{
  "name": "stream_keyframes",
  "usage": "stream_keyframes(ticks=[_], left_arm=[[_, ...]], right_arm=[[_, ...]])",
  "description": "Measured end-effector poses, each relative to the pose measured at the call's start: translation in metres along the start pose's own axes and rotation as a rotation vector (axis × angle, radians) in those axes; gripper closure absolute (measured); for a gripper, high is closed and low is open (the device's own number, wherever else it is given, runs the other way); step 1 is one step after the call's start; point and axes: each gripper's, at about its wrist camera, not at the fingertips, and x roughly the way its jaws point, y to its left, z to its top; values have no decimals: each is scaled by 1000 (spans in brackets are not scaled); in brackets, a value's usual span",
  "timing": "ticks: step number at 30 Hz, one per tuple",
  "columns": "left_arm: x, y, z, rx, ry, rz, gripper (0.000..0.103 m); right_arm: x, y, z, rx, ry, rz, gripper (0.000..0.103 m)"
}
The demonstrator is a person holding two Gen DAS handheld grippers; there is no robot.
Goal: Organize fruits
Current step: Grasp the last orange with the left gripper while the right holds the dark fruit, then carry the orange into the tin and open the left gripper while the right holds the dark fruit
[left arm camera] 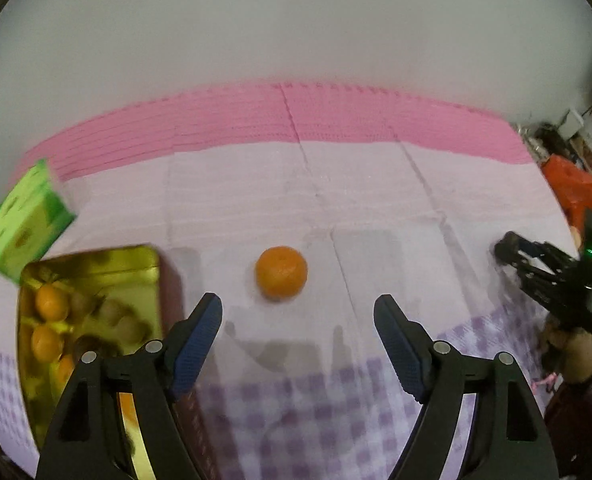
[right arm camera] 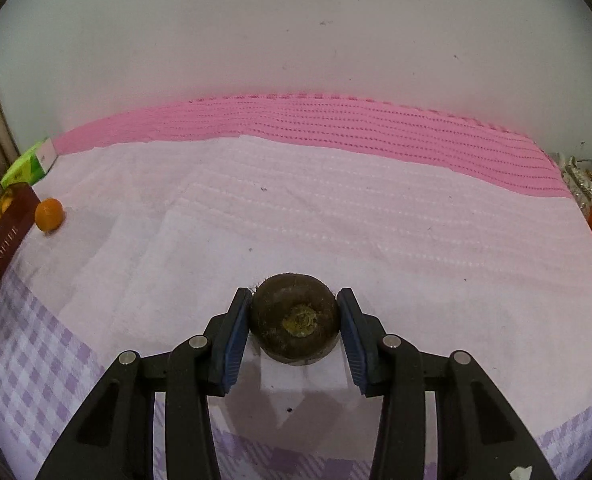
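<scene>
The right gripper (right arm camera: 294, 312) gripped a dark brown round fruit (right arm camera: 294, 317) between its fingers, above the pale pink cloth (right arm camera: 335, 208). The left gripper (left arm camera: 297, 308) stood open just short of a round orange mandarin (left arm camera: 281, 273), beside the gold rectangular tin (left arm camera: 96, 260) holding fruit.

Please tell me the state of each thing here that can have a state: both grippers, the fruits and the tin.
left gripper: jaws open, nothing between them.
right gripper: jaws shut on the brown fruit.
loose orange: lying on the cloth, not held.
gold tin: open, oranges and brown fruits inside.
green box: closed, as far as visible.
</scene>
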Motion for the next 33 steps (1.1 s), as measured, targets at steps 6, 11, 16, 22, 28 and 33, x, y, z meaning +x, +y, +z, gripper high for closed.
stream_keyframes(ticks=[6, 11, 16, 22, 28, 33], left_arm=[[47, -4, 16, 62, 66, 73, 24], [74, 6, 15, 5, 100, 22, 54], [64, -9, 2, -5, 73, 24, 63], [2, -33, -36, -67, -15, -3, 62], [-57, -34, -82, -151, -57, 13, 62], [-94, -19, -118, -211, -100, 65, 62]], right_arm=[[3, 6, 4, -12, 8, 21, 63], [6, -3, 3, 15, 12, 54, 62], [9, -3, 2, 20, 23, 60, 62], [11, -4, 4, 23, 26, 53, 62], [13, 1, 4, 2, 32, 26, 62], [12, 7, 3, -6, 42, -5, 62]])
